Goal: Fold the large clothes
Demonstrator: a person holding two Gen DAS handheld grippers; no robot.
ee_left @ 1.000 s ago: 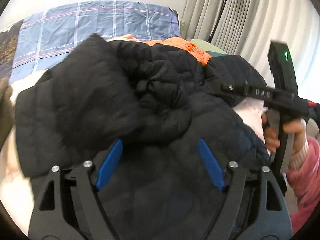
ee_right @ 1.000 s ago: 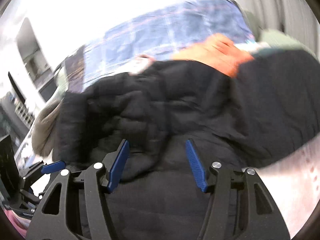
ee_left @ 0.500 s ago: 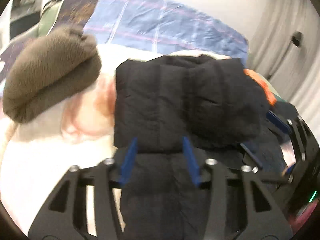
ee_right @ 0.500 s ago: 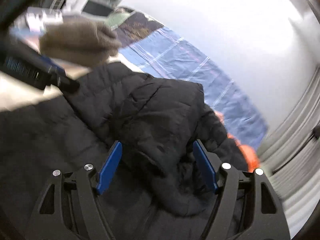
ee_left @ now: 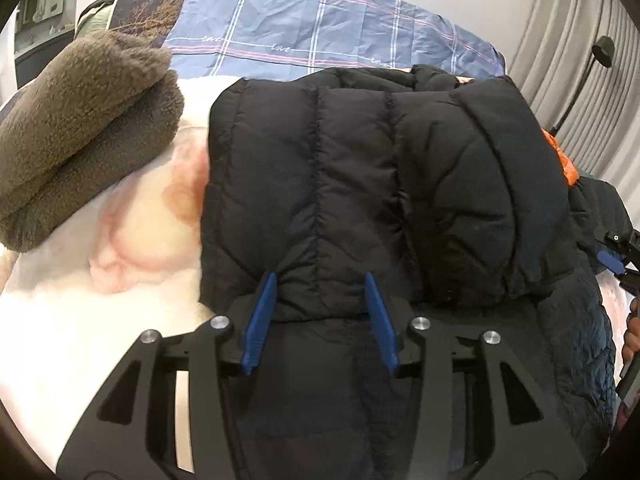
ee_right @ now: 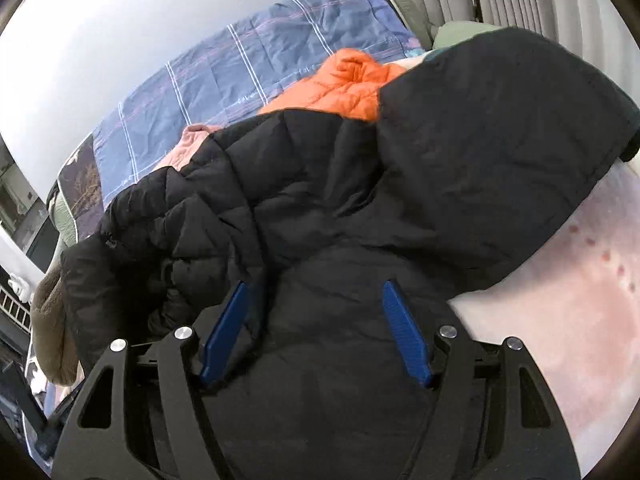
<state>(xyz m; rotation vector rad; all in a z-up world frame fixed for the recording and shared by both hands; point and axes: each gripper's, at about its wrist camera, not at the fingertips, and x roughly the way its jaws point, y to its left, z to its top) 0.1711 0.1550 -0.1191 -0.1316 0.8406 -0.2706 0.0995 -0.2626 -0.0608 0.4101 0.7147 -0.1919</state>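
Black puffer jacket [ee_left: 360, 184] lies on the pale bed cover [ee_left: 100, 280], its upper part folded down over the lower part into a thick quilted block. The left gripper [ee_left: 320, 316] sits at the near edge of that fold; the jacket's edge lies between its blue fingers [ee_left: 260, 320]. Its jaws have just been opening a little, and whether the pads press the cloth I cannot tell. In the right wrist view the right gripper [ee_right: 316, 332] hangs over the dark lower part of the jacket [ee_right: 340, 208], jaws spread wide, closing slightly just now, with cloth beneath and between them but not pinched. A brown fleece [ee_left: 80, 132] lies rolled to the left of the jacket, an orange garment [ee_right: 340, 84] behind it, and a blue checked sheet [ee_left: 300, 28] beyond.
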